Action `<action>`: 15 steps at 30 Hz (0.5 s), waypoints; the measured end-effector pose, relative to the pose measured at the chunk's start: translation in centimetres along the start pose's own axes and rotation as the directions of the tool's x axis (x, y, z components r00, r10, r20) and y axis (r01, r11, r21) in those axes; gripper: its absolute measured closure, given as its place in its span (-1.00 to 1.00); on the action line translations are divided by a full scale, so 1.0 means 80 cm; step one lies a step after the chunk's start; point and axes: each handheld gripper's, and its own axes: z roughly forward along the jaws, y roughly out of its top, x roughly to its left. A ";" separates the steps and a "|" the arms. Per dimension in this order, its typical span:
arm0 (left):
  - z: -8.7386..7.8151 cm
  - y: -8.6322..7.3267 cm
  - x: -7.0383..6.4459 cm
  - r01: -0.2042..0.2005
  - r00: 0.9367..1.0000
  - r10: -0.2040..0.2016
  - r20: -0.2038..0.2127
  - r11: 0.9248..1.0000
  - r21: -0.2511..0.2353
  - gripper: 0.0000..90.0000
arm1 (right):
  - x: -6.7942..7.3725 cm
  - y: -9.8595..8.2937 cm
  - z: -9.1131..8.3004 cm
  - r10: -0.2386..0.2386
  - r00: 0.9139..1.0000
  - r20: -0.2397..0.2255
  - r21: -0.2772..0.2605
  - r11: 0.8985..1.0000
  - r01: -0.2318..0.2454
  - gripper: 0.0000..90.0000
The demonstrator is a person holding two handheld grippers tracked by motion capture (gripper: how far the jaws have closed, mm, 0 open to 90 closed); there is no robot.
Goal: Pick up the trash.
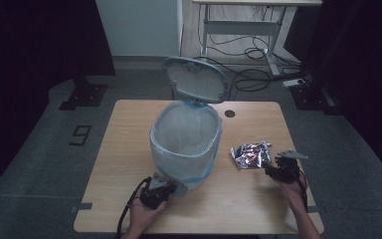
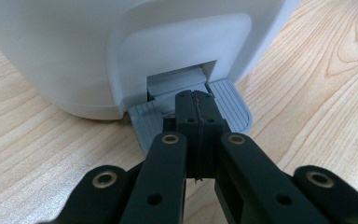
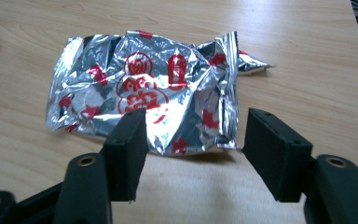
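A white pedal bin (image 1: 186,144) stands near the middle of a wooden table (image 1: 124,149), with its lid (image 1: 195,78) raised and a thin plastic liner inside. The left gripper (image 1: 171,185) is at the foot of the bin, on the near side, touching its grey pedal (image 1: 179,186). To the right of the bin lies a crumpled silver and red wrapper (image 1: 250,155). The right gripper (image 1: 272,164) is just beside the wrapper, at its right edge. Behind the table, cables (image 1: 248,50) lie on the floor.

Bare table (image 1: 258,199) right of the bin (image 1: 186,149), wrapper (image 1: 250,155) aside
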 end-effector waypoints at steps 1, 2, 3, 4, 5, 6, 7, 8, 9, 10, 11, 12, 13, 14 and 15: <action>0.000 0.000 0.000 0.000 1.000 0.000 0.000 1.000 0.000 1.00 | 0.000 0.002 0.004 -0.002 1.000 0.001 0.006 1.000 0.002 -0.11; 0.000 0.000 0.000 -0.004 1.000 0.004 -0.003 1.000 0.000 1.00 | -0.001 0.004 0.008 -0.001 1.000 0.002 0.014 1.000 0.001 -0.09; 0.000 0.000 0.000 -0.004 1.000 0.004 -0.003 1.000 0.000 1.00 | -0.002 0.006 0.012 0.002 1.000 0.003 0.023 1.000 -0.002 -0.08; 0.000 0.000 -0.001 -0.010 1.000 0.010 -0.006 1.000 0.001 1.00 | -0.003 0.009 0.017 0.005 1.000 0.005 0.029 1.000 -0.005 -0.07; 0.000 0.000 -0.001 -0.011 1.000 0.011 -0.007 1.000 0.001 1.00 | -0.003 0.011 0.020 0.006 1.000 0.008 0.030 1.000 -0.007 -0.07; 0.000 0.000 -0.001 -0.013 1.000 0.013 -0.008 1.000 0.001 1.00 | -0.004 0.013 0.024 0.009 1.000 0.013 0.033 0.999 -0.010 -0.06; 0.000 0.000 -0.001 -0.012 1.000 0.012 -0.007 1.000 0.001 1.00 | -0.005 0.014 0.026 0.016 1.000 0.014 0.027 0.999 -0.016 -0.05; 0.000 0.000 -0.001 -0.013 1.000 0.013 -0.008 1.000 0.000 1.00 | -0.006 0.014 0.030 0.028 1.000 0.012 0.034 0.999 -0.028 -0.06; 0.000 0.000 -0.001 -0.013 1.000 0.013 -0.008 1.000 0.000 1.00 | -0.008 0.014 0.033 0.031 0.999 0.011 0.036 0.999 -0.031 -0.05; 0.000 0.000 -0.001 -0.013 1.000 0.013 -0.008 1.000 0.000 1.00 | -0.009 0.014 0.035 0.036 0.999 0.012 0.039 0.999 -0.037 -0.06; 0.000 0.000 -0.001 -0.013 1.000 0.013 -0.007 1.000 0.000 1.00 | -0.011 0.013 0.038 0.046 0.999 0.010 0.040 0.998 -0.046 -0.06; 0.000 0.000 -0.001 -0.013 1.000 0.013 -0.007 1.000 -0.001 1.00 | -0.012 0.012 0.040 0.052 0.999 0.010 0.040 0.998 -0.052 -0.07; 0.000 0.000 -0.001 -0.014 1.000 0.014 -0.008 1.000 -0.001 1.00 | -0.013 0.012 0.043 0.055 0.998 0.015 0.042 0.998 -0.055 -0.08; 0.000 0.000 -0.002 -0.015 1.000 0.015 -0.009 1.000 -0.001 1.00 | -0.014 0.011 0.045 0.054 0.998 0.019 0.047 0.997 -0.055 -0.09; 0.000 0.000 -0.002 -0.015 1.000 0.015 -0.009 1.000 0.000 1.00 | -0.015 0.010 0.047 0.057 0.998 0.023 0.049 0.997 -0.058 -0.09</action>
